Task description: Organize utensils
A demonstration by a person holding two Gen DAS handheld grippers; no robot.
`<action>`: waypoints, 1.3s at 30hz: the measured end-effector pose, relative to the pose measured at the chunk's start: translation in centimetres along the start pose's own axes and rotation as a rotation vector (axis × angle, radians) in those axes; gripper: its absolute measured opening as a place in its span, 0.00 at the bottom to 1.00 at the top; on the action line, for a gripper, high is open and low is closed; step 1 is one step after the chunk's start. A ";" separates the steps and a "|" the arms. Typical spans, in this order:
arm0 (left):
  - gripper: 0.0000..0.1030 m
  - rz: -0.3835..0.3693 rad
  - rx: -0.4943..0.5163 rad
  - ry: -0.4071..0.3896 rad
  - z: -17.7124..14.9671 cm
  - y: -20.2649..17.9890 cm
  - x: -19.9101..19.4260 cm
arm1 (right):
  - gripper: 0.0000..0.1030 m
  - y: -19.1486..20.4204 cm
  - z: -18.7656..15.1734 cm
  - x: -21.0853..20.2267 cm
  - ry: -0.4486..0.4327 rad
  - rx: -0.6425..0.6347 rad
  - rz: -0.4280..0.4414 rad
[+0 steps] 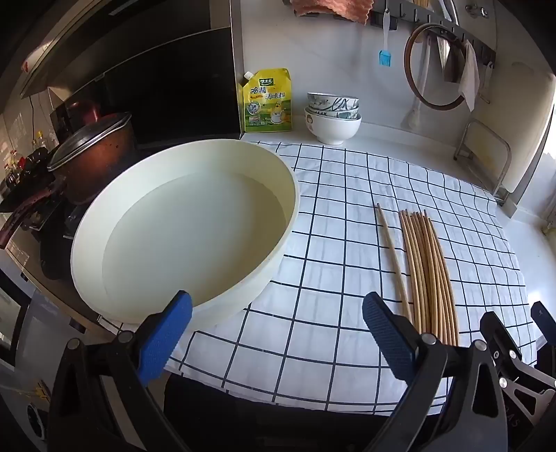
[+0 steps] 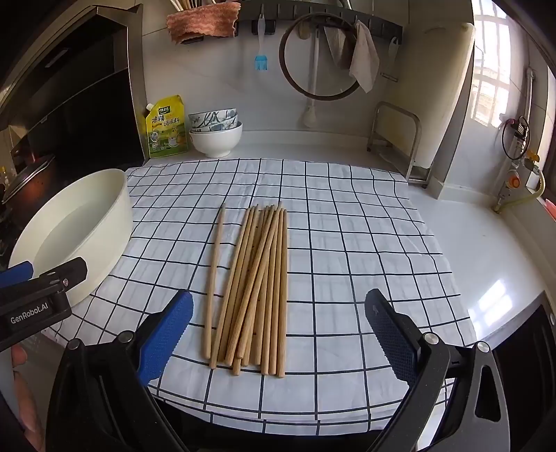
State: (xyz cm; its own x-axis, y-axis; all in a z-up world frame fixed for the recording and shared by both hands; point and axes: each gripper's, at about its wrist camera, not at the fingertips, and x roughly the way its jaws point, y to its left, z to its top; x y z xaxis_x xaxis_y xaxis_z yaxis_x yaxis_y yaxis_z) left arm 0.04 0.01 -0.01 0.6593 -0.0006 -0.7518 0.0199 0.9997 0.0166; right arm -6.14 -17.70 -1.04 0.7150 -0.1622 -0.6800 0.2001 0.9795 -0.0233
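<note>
Wooden chopsticks (image 2: 259, 288) lie in a loose bundle on the checked cloth (image 2: 347, 243), roughly parallel, thin ends pointing toward the wall. One single chopstick (image 2: 214, 281) lies just left of the bundle, apart from it.

My right tongs (image 2: 278, 333) hang above the near ends of the bundle, jaws wide, nothing held. My left tongs (image 1: 276, 333) sit to the left, also wide and empty, between the basin and the sticks; in the right wrist view their black body shows at the left edge.

Cream round basin (image 1: 278, 257) stands at the cloth's left edge, holding what looks like clear water. Left of it, a dark lidded pot (image 1: 93, 146) on the stove.

At the back of the counter (image 2: 486, 250): yellow seasoning pouch (image 2: 166, 127) beside stacked bowls (image 2: 215, 134). On the wall rail hang a blue brush (image 2: 260, 62), a round-rimmed lid (image 2: 319, 55) and a pink cloth (image 2: 203, 21).
</note>
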 end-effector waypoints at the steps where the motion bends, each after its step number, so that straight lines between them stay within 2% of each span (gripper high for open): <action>1: 0.94 -0.002 0.000 0.002 0.0 0.0 0.1 | 0.92 0.0 0.0 0.0 0.000 0.000 -0.001; 8: 0.94 -0.009 -0.010 0.008 0.5 0.8 0.6 | 0.92 0.1 0.1 -0.2 -0.003 -0.007 -0.005; 12: 0.94 0.009 0.002 -0.014 -0.1 0.2 -0.2 | 0.92 0.1 0.1 -0.6 -0.007 -0.002 -0.005; 39: 0.94 0.010 0.006 -0.016 -0.1 0.1 -0.3 | 0.92 -0.3 0.6 -0.6 -0.016 0.008 -0.011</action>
State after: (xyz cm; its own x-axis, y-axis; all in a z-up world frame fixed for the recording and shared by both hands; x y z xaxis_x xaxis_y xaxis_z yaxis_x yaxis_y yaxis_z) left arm -0.23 0.09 0.18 0.6713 0.0090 -0.7411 0.0179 0.9994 0.0283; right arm -6.22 -17.93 -0.23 0.7234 -0.1748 -0.6679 0.2129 0.9767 -0.0250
